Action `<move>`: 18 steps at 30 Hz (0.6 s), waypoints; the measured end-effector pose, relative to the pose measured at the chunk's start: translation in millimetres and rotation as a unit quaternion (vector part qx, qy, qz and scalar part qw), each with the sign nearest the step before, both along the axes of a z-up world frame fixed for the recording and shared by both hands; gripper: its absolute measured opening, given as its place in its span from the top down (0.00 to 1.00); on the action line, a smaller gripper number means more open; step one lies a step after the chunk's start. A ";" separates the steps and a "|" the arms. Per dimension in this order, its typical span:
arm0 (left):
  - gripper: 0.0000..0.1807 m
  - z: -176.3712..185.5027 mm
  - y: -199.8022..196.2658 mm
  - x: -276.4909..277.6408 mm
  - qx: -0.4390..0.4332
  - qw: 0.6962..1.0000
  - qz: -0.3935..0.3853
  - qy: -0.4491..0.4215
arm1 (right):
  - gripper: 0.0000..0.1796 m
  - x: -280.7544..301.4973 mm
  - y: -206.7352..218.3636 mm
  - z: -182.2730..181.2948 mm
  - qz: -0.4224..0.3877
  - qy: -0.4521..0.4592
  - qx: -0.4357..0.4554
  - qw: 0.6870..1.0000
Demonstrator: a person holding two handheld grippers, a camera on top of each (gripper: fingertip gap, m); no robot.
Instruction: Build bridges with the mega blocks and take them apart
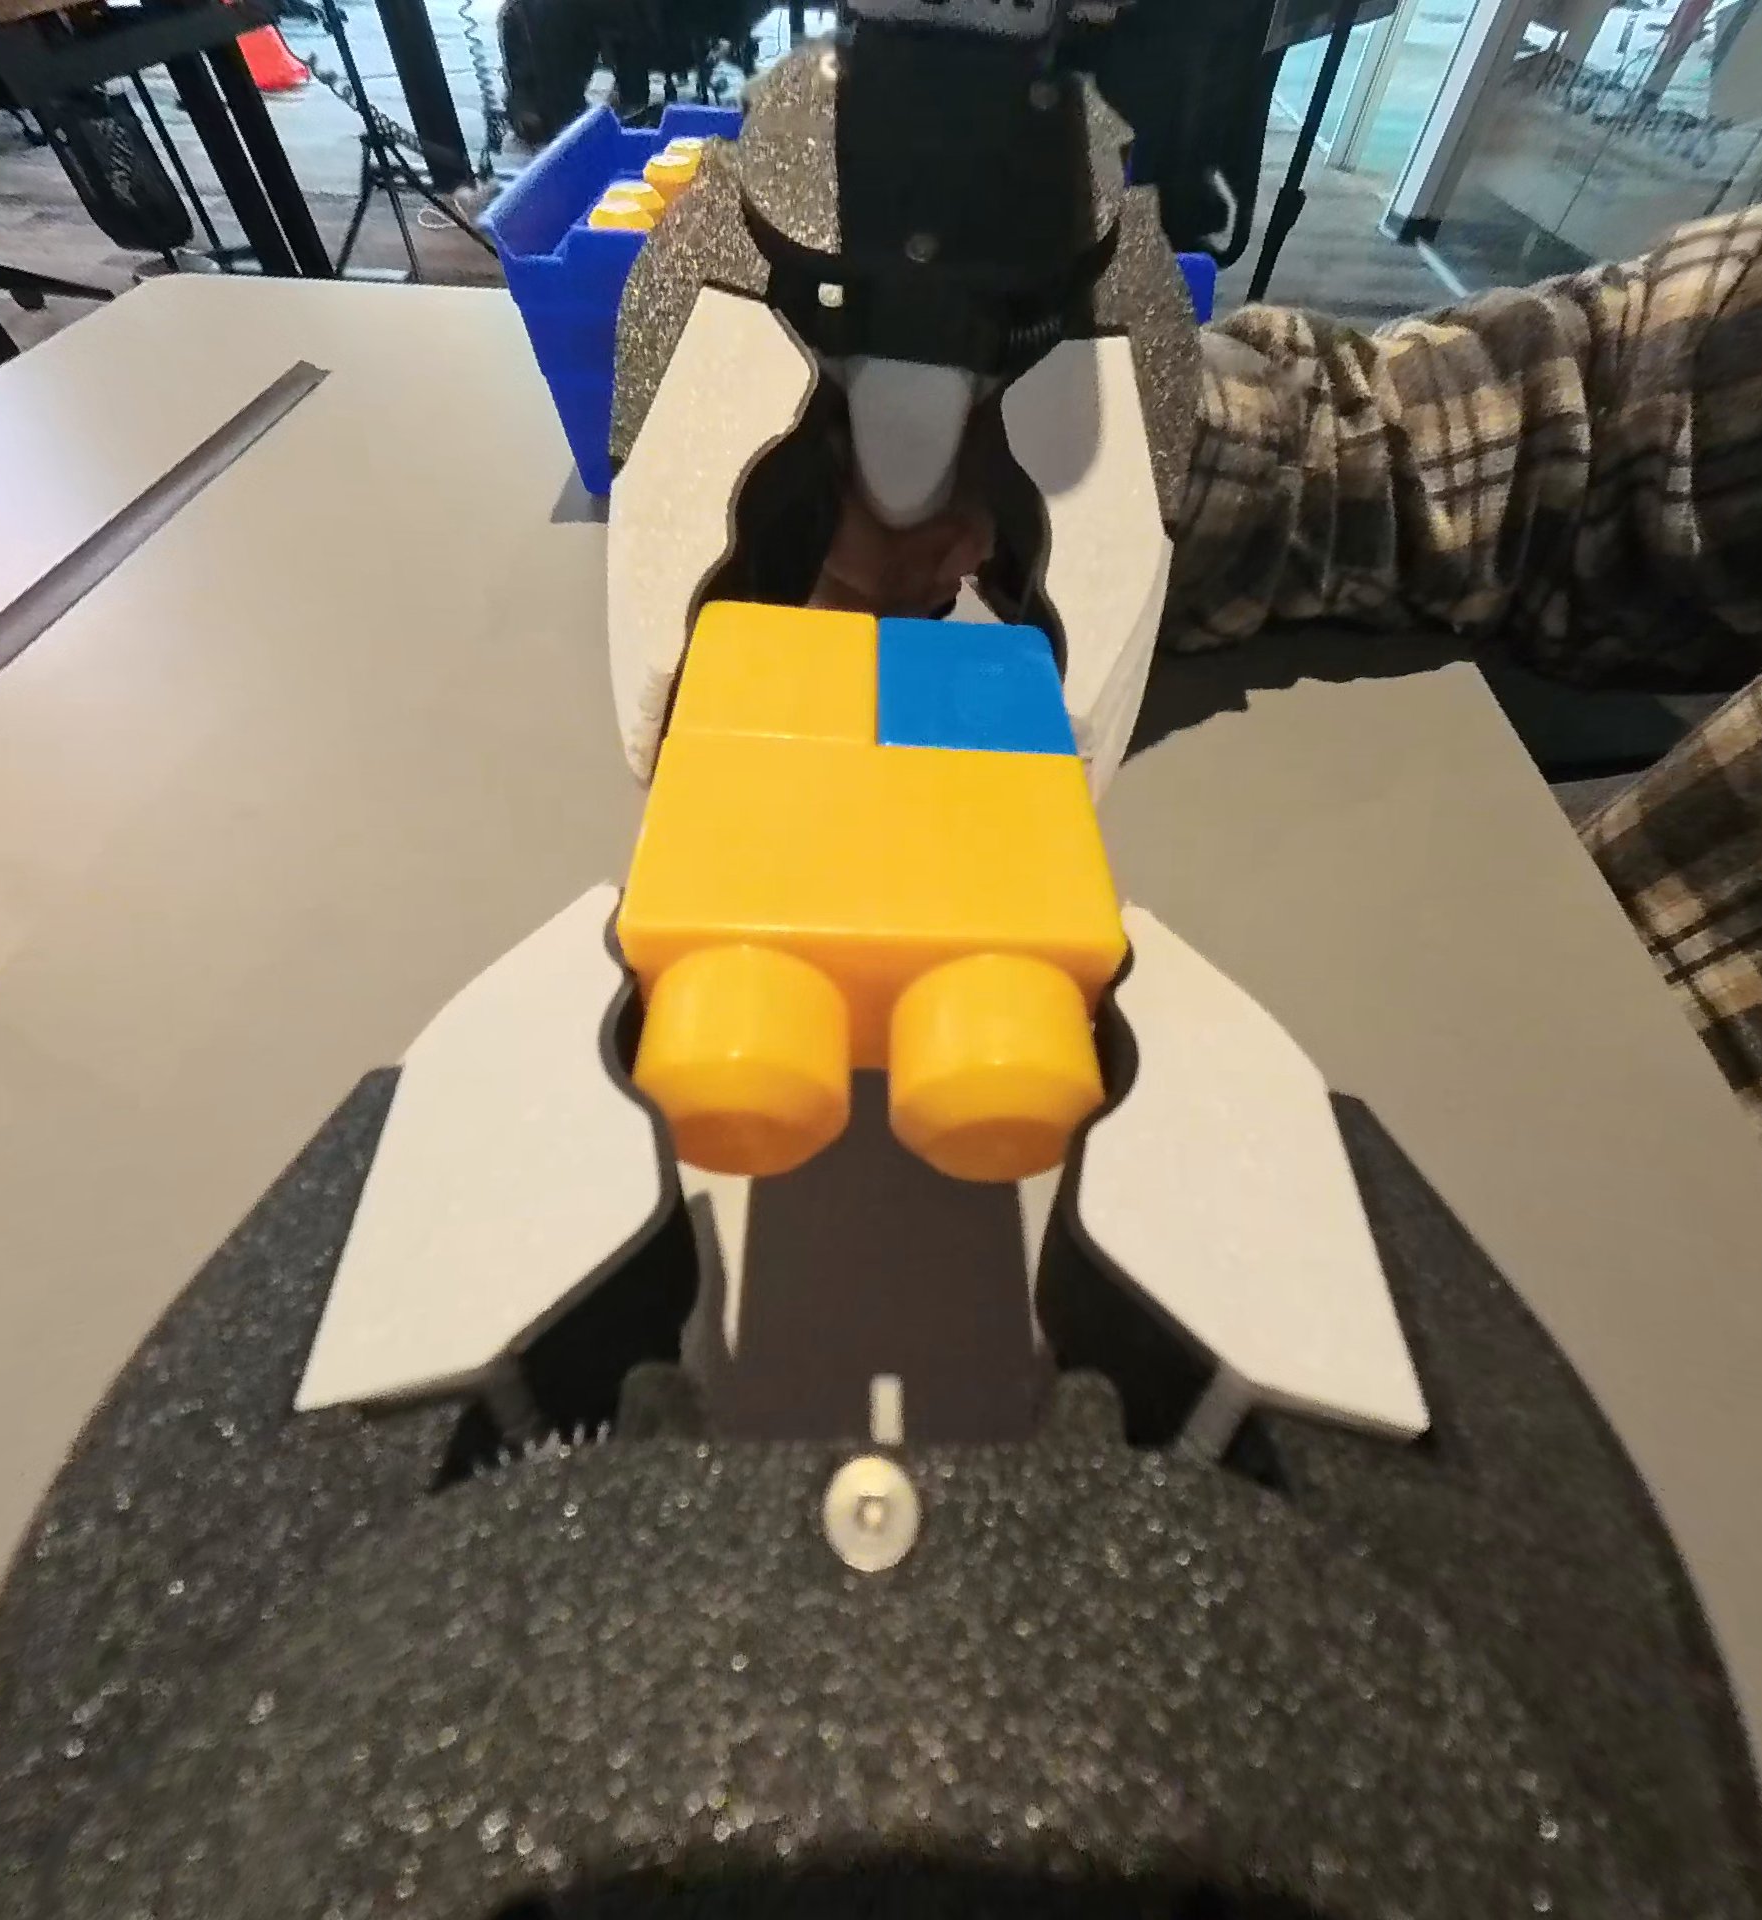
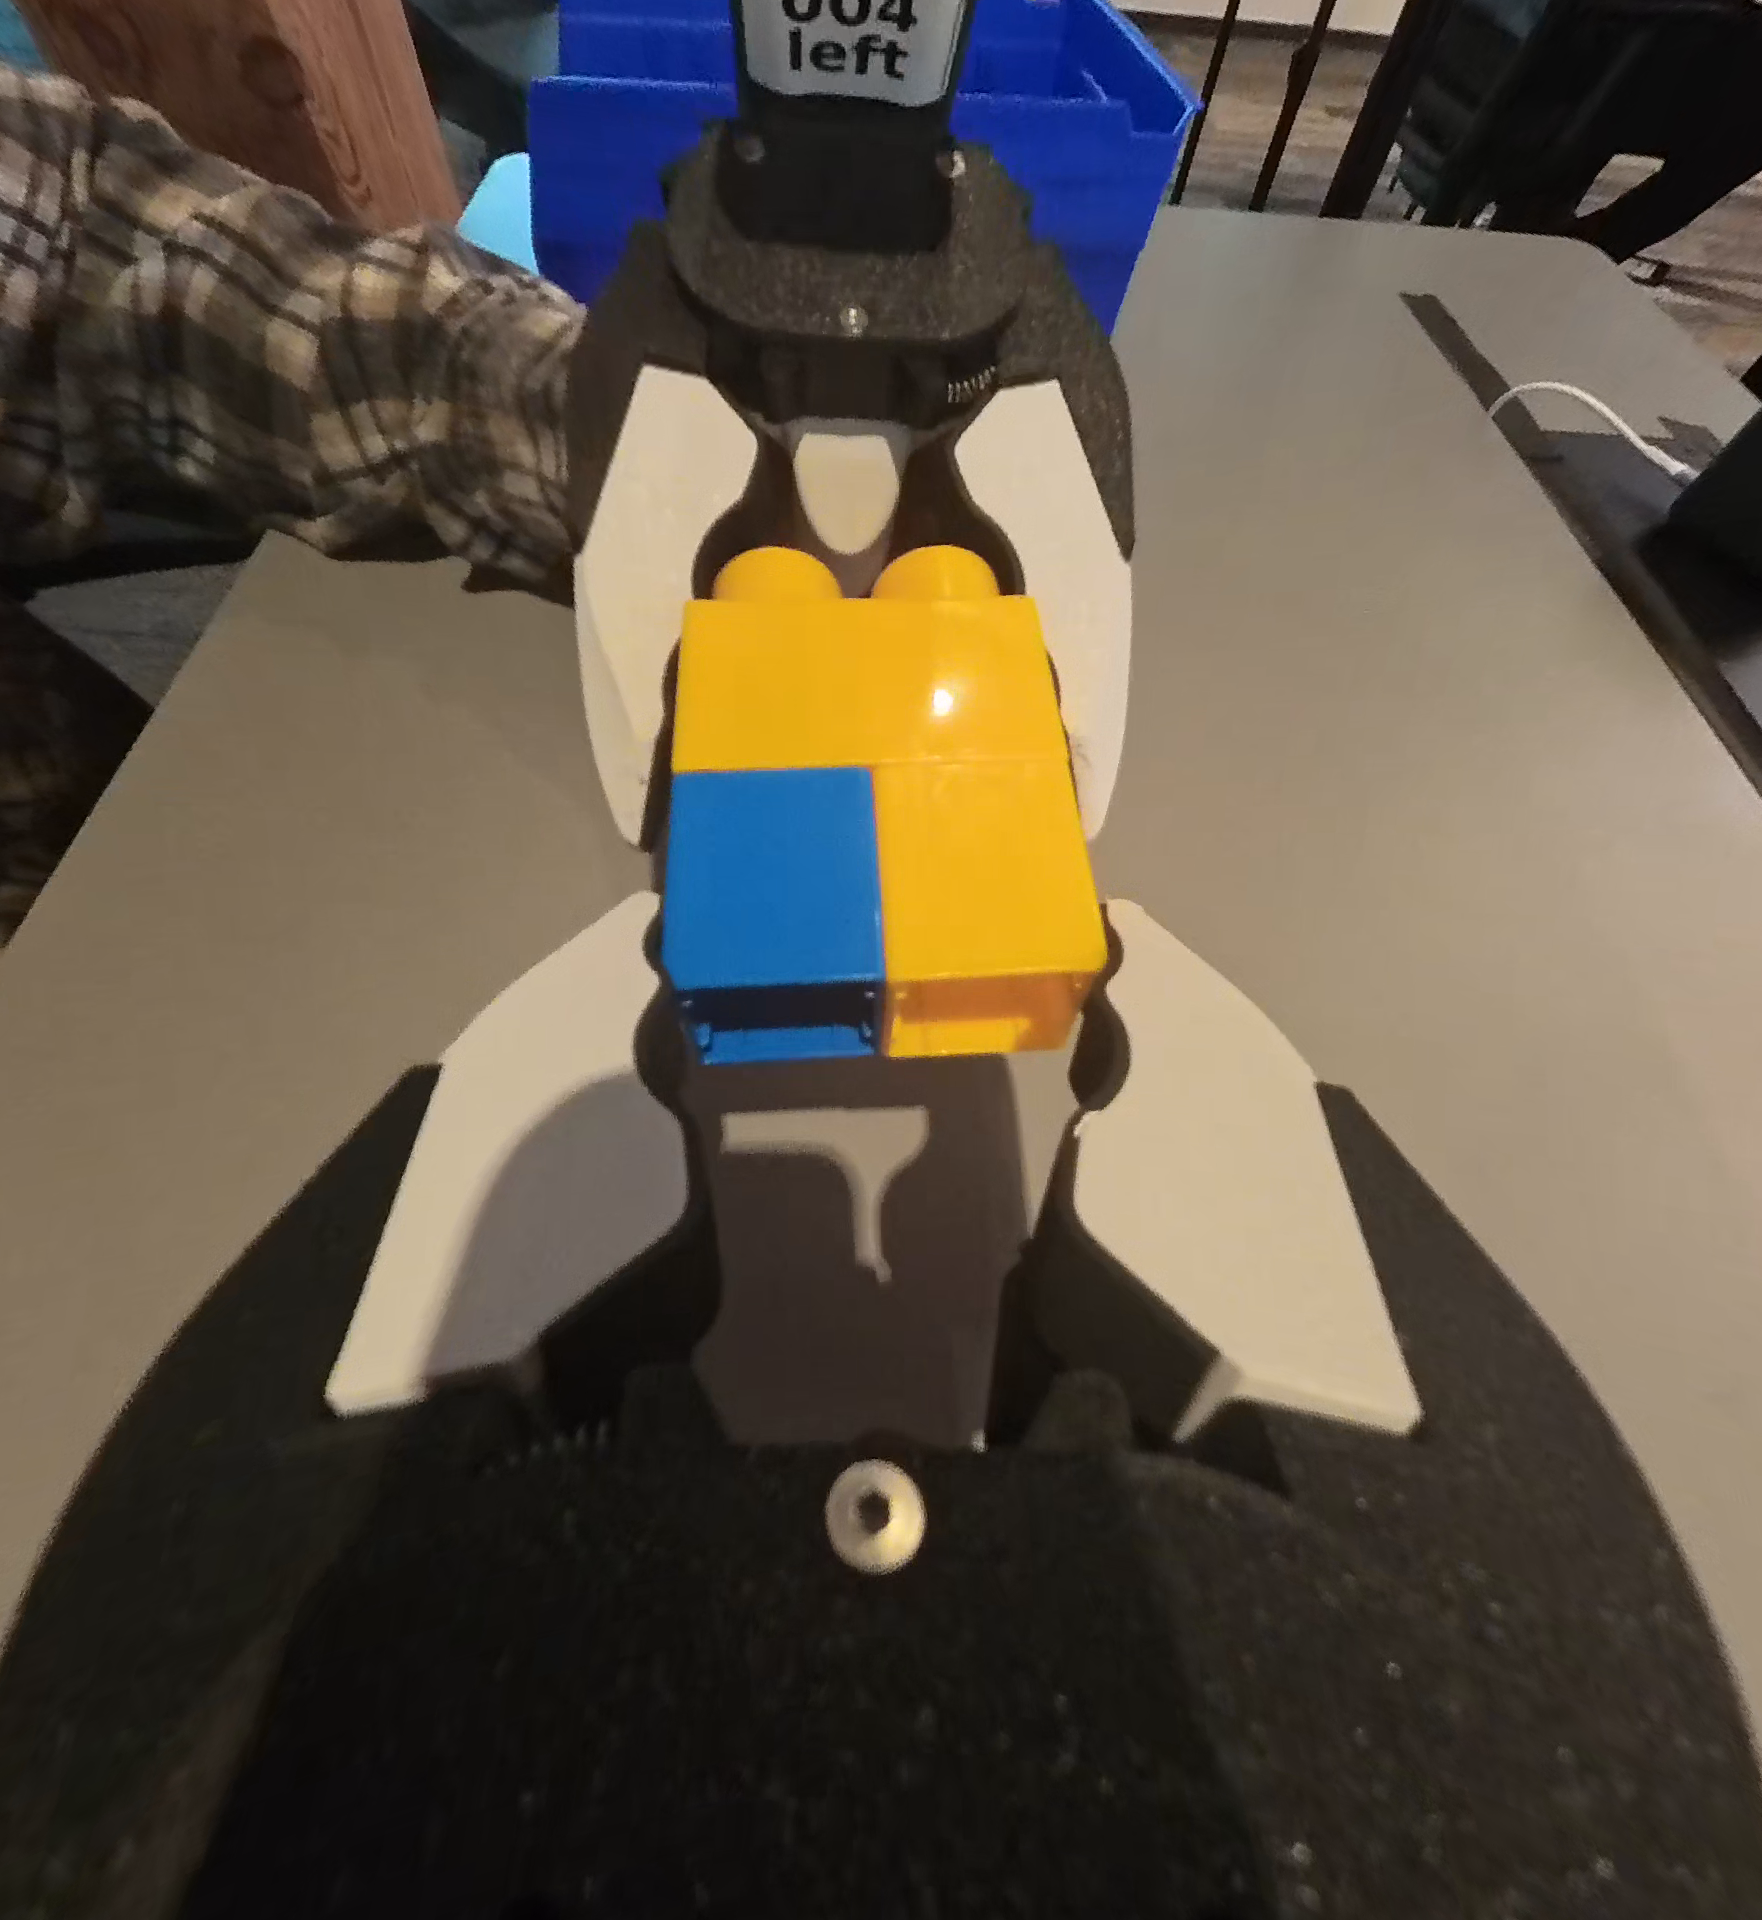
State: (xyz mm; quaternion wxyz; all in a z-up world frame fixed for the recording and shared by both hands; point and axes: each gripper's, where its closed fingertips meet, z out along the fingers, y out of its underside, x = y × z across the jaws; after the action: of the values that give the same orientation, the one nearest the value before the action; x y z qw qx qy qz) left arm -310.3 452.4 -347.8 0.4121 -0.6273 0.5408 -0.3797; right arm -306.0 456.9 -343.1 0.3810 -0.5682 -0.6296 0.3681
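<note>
The left gripper (image 1: 872, 997) is clamping its white fingers (image 1: 503, 1164) against the sides of a wide yellow block (image 1: 872, 842), whose two round studs are pointing back toward the camera. The right gripper (image 2: 882, 966) is facing it head-on and is pinching the other end of the same stack, its fingers (image 2: 503, 1164) pressing on a blue block (image 2: 773, 883) and a small yellow block (image 2: 986, 873) sitting side by side. These two small blocks are plugged onto the underside of the wide one, and their hollow bottoms are facing the right wrist camera. The joined stack is being held in the air between the two grippers, lying on its side above the grey table (image 1: 233, 727), near the edge where a person's plaid sleeves (image 1: 1479, 436) are reaching in. Behind the grippers, at the far edge of the table, a blue bin (image 1: 565, 270) is holding more yellow blocks.
</note>
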 end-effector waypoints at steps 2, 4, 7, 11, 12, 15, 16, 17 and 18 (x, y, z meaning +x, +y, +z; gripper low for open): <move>0.54 -0.1 0.5 -0.1 0.000 1.000 0.000 0.000 | 0.59 -0.2 0.4 0.4 -0.001 0.001 0.000 1.000; 0.54 -1.5 1.5 -0.8 0.001 1.000 0.000 0.007 | 0.59 -0.3 1.4 -0.9 -0.002 0.001 0.003 1.000; 0.54 -5.4 4.1 -4.4 0.004 0.999 0.011 0.046 | 0.58 -2.0 4.8 -7.6 0.008 0.006 -0.003 1.000; 0.54 -11.7 2.3 -11.8 0.026 0.993 0.021 0.112 | 0.51 6.7 11.0 -16.5 -0.007 -0.025 0.015 1.000; 0.54 -15.7 1.7 -15.3 0.026 0.991 0.023 0.133 | 0.52 10.8 11.1 -16.8 -0.008 -0.032 0.023 0.999; 0.54 -17.8 3.0 -20.3 0.015 0.986 0.032 0.165 | 0.46 13.5 4.4 -15.9 -0.001 -0.043 0.026 0.999; 0.54 -15.6 3.3 -20.3 0.012 0.985 0.033 0.172 | 0.45 11.3 1.4 -15.8 0.001 -0.045 0.028 0.999; 0.54 -13.1 2.2 -19.4 0.006 0.984 0.030 0.178 | 0.44 7.8 -1.2 -15.1 0.002 -0.042 0.030 0.999; 0.54 -10.8 0.5 -17.9 -0.003 0.983 0.025 0.184 | 0.43 4.7 -3.6 -15.6 0.004 -0.043 0.031 0.999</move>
State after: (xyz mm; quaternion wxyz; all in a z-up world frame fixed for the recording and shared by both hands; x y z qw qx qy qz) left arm -328.2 452.9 -358.6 0.3132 -0.7013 0.5900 -0.2492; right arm -301.2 453.3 -358.7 0.3697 -0.5691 -0.6586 0.3251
